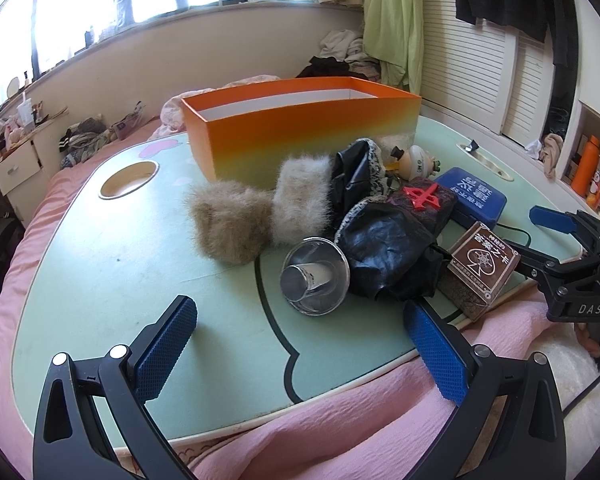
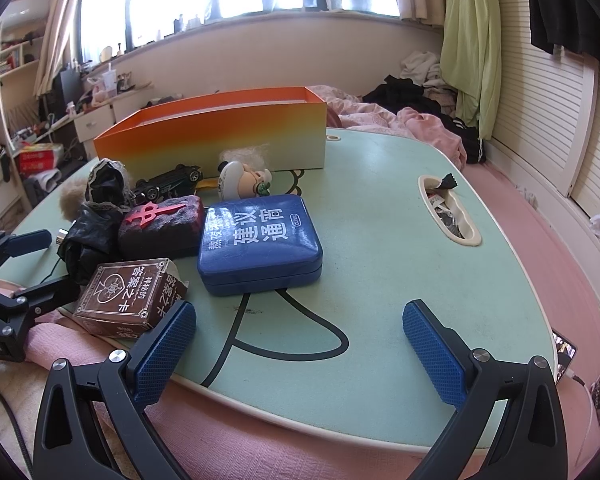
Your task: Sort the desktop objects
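An open orange box [image 1: 284, 124] [image 2: 220, 132] stands at the back of the mint lap table [image 1: 112, 264] [image 2: 380, 240]. In front of it lie two fur pieces [image 1: 256, 208], black lace-edged fabric [image 1: 384, 248] [image 2: 92, 224], an overturned glass [image 1: 314, 276], a dark block with a red glyph [image 1: 420, 200] [image 2: 162, 220], a blue case [image 1: 474, 196] [image 2: 260, 244], a brown card box [image 1: 482, 268] [image 2: 130, 296], a toy car [image 2: 168, 182] and a round figurine [image 2: 240, 178]. My left gripper [image 1: 300, 344] is open near the glass. My right gripper [image 2: 300, 344] is open, holding nothing, before the blue case.
The table rests on a pink-covered bed [image 1: 340, 432]. It has a round cup hole [image 1: 129, 180] at its left and an oval slot [image 2: 450, 210] with small items at its right. Clothes are piled by the wall [image 2: 416, 92]. A phone [image 2: 564, 356] lies at the right edge.
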